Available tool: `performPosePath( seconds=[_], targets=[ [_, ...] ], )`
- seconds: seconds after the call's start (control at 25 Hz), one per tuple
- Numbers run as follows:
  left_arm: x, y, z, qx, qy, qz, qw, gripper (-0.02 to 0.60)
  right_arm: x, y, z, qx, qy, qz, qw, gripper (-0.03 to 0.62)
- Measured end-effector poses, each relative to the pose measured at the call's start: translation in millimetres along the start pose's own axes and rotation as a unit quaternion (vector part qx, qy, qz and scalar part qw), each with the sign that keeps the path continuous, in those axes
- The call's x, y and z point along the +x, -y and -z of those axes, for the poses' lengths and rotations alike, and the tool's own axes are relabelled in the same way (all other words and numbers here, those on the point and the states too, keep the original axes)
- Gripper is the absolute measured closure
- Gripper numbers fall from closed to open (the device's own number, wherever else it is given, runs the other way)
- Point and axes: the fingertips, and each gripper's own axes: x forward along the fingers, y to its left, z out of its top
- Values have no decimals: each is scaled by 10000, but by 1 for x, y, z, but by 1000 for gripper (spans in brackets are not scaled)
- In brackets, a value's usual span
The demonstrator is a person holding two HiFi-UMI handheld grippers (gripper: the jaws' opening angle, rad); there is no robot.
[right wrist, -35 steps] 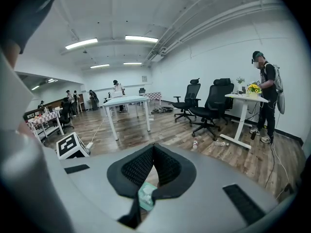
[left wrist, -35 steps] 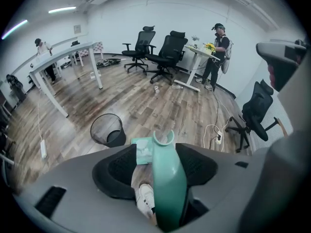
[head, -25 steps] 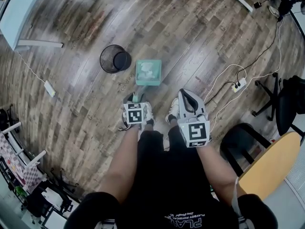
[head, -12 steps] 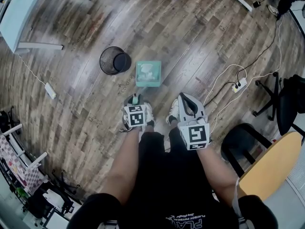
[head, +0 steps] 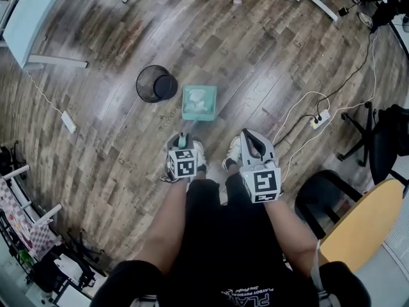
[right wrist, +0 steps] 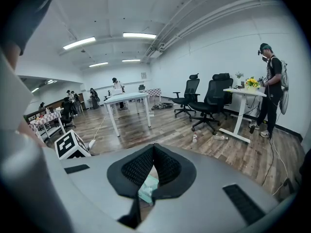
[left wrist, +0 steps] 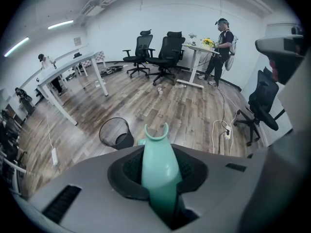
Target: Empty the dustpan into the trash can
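Observation:
A mint-green dustpan [head: 199, 102] lies on the wooden floor in front of my feet, with pale scraps in it. Its long handle [left wrist: 158, 169] rises to my left gripper [head: 182, 141], which is shut on it; the forked handle tip sticks out beyond the jaws. A black mesh trash can [head: 155, 83] stands just left of the dustpan and shows past the handle as the same trash can [left wrist: 115, 134] in the left gripper view. My right gripper [head: 245, 136] hangs beside the left, shut and holding nothing. Through its lower gap a bit of the dustpan [right wrist: 148, 188] shows.
White cables and a power strip [head: 318, 116] trail over the floor at the right, by a black office chair [head: 383, 136]. A dark stool [head: 323, 194] and a yellow table [head: 364, 226] are close at the right. A white desk [head: 32, 18] stands at the far left. A person [left wrist: 223, 47] stands far off.
The left gripper's jaws have drawn in onto the dustpan handle. Both hands stay almost where they were; the dustpan and trash can have not moved.

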Motion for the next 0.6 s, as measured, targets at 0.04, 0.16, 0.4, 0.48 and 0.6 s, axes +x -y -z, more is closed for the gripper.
performPosePath(
  seconds=[0.04, 0.16, 0.4, 0.48, 0.6],
  targets=[
    [-4, 0, 1, 31, 21, 6, 10000, 485, -1, -1, -1, -9, 16, 4, 10000, 576],
    [-17, 1, 0, 59, 128, 13, 9999, 485, -2, -4, -4, -42, 53, 17, 10000, 576],
    [-44, 2, -17, 47, 419, 12, 9991, 485, -4, -9, -16, -67, 153, 73, 9998, 576],
    [-53, 2, -23, 58, 529, 16, 9986, 485, -8, -9, -19, -75, 195, 123, 9997, 576],
    [-65, 3, -33, 31, 685, 8, 9976, 485, -13, -8, -22, -123, 226, 157, 9995, 576]
  ],
)
